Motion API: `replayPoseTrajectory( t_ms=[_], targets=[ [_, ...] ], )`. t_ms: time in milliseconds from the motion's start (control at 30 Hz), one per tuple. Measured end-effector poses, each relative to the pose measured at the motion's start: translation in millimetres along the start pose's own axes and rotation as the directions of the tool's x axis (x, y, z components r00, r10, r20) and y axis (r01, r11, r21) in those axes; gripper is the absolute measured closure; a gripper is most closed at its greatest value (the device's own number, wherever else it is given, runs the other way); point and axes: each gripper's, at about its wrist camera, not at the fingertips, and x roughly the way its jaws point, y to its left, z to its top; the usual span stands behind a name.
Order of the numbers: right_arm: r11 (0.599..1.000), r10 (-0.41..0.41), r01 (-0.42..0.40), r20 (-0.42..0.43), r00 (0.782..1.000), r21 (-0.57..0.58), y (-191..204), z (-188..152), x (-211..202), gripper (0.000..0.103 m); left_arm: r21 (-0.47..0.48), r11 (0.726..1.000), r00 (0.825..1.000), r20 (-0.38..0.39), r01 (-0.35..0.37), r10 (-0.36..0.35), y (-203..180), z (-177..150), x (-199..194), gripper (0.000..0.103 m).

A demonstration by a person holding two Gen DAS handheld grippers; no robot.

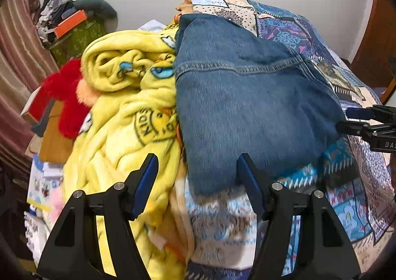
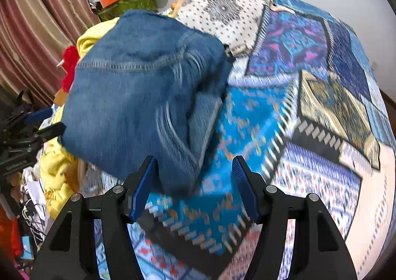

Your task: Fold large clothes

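A folded pair of blue jeans lies in a thick bundle on the patchwork bedspread, its left edge against a yellow blanket. My left gripper is open and empty, just in front of the jeans' near edge. In the right wrist view the jeans sit left of centre on the bedspread. My right gripper is open and empty at the jeans' near right corner. Each gripper shows in the other's view, the right one at the jeans' right side, the left one at their left side.
A crumpled yellow cartoon blanket lies left of the jeans, with a red fluffy item beside it. A cluttered stand with an orange box stands at the back left by a striped curtain. White wall behind.
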Motion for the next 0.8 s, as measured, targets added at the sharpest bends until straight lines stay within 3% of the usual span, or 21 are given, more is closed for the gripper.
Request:
replayPoseTrajectory(
  t_ms=[100,200,333,433,567,600,800],
  targets=[
    [1.0,-0.02,0.02,0.029,0.999,-0.004,-0.5,-10.1,-25.3,0.043,0.006,1.0,0.999,0.023,-0.023,0.022,-4.9,-8.9,-23.3,0.037],
    [1.0,-0.024,0.026,0.107,0.994,-0.016,2.9,-16.5,-66.2,0.043,0.002,1.0,0.995,0.097,-0.02,0.019,-14.8,-13.7,-64.3,0.037],
    [0.999,-0.014,0.024,0.265,0.964,-0.033,15.8,-25.9,-138.5,0.043,-0.002,1.0,0.975,0.221,-0.007,0.007,-31.7,-16.0,-126.5,0.037],
    [0.999,0.003,0.016,0.378,0.926,-0.047,29.8,-33.2,-189.6,0.043,-0.011,1.0,0.94,0.341,0.022,-0.017,-44.7,-19.8,-181.6,0.037],
    [0.996,0.031,0.015,0.534,0.845,-0.082,53.8,-55.4,-256.6,0.043,-0.014,0.998,0.874,0.483,0.055,-0.041,-61.0,-32.8,-249.4,0.037],
    [0.995,0.036,0.022,0.577,0.816,-0.094,61.1,-64.2,-274.8,0.043,-0.02,0.998,0.854,0.518,0.061,-0.042,-65.6,-37.8,-267.0,0.037],
    [0.991,0.043,0.063,0.715,0.698,-0.121,96.1,-107.1,-331.3,0.042,-0.035,0.993,0.739,0.671,0.114,-0.061,-86.6,-77.4,-345.7,0.037]
  ],
)
